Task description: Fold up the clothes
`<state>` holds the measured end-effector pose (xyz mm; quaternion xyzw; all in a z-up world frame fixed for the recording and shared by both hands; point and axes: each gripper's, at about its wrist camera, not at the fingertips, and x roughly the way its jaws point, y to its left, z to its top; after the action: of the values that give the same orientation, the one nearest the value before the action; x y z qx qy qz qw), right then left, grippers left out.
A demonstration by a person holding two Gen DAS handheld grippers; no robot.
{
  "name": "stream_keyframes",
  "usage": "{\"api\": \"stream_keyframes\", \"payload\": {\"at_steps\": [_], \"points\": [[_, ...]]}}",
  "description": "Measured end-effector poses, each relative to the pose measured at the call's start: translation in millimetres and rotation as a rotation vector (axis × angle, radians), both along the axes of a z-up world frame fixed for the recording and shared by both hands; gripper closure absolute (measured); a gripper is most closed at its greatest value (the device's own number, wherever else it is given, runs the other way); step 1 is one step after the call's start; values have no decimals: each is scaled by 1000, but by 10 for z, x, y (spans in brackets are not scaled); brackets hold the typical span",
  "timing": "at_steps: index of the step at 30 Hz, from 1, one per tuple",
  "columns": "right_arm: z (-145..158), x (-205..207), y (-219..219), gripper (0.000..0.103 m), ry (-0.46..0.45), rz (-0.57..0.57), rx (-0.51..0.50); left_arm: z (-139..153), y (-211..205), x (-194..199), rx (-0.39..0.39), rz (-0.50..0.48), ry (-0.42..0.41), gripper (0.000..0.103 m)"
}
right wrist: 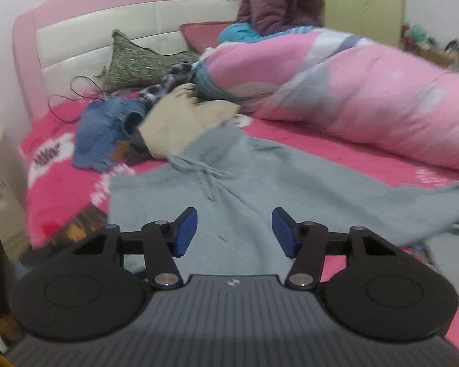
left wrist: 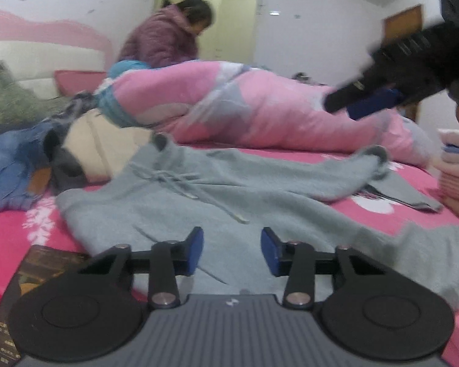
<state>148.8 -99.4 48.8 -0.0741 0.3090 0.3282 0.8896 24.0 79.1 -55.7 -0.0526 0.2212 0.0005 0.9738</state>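
Left gripper [left wrist: 232,250] and right gripper [right wrist: 234,233], jaws wide, empty, low centre over grey trousers [left wrist: 199,195]. Probably pre-fold; next, pinching an edge.

The small print on the dark booklet [left wrist: 12,312] is too blurred to read.

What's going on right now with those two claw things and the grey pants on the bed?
Left gripper open, empty. Right gripper open, empty. Grey sweatpants spread on bed, unfolded. Jeans and pink duvet close by.
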Motion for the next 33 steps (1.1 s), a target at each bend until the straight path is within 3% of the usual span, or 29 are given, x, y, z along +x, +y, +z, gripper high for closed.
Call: {"api": "stream_keyframes", "payload": {"at_steps": [5, 8, 10, 12, 18, 21, 26, 28, 29, 33], "points": [[-11, 639, 663, 49, 129, 2, 61, 179, 556, -82, -83, 41, 71, 69], [-158, 1030, 950, 49, 222, -38, 113, 342, 993, -11, -55, 121, 61, 65], [-291, 1277, 1148, 49, 291, -74, 132, 377, 1183, 186, -9, 150, 81, 57], [-410, 1510, 1341, 49, 352, -115, 137, 390, 1320, 410, 37, 162, 107, 56], [-601, 1899, 1871, 49, 358, -154, 24, 247, 1410, 1044, 163, 34, 191, 53], [-663, 2058, 2088, 49, 327, -157, -60, 119, 1446, 1215, 170, -5, 247, 55], [-901, 2312, 2299, 50, 310, -193, -156, -5, 1550, 1144, 131, -47, 252, 64], [-1011, 2386, 2350, 71, 291, -205, -193, 23, 1585, 1093, 96, -57, 230, 73], [-1050, 2403, 2338, 89, 285, -217, -192, 38, 1602, 1068, 79, -62, 219, 76], [-980, 2300, 2213, 97, 218, -202, -116, 95, 1672, 967, 9, -81, 175, 93]]}}
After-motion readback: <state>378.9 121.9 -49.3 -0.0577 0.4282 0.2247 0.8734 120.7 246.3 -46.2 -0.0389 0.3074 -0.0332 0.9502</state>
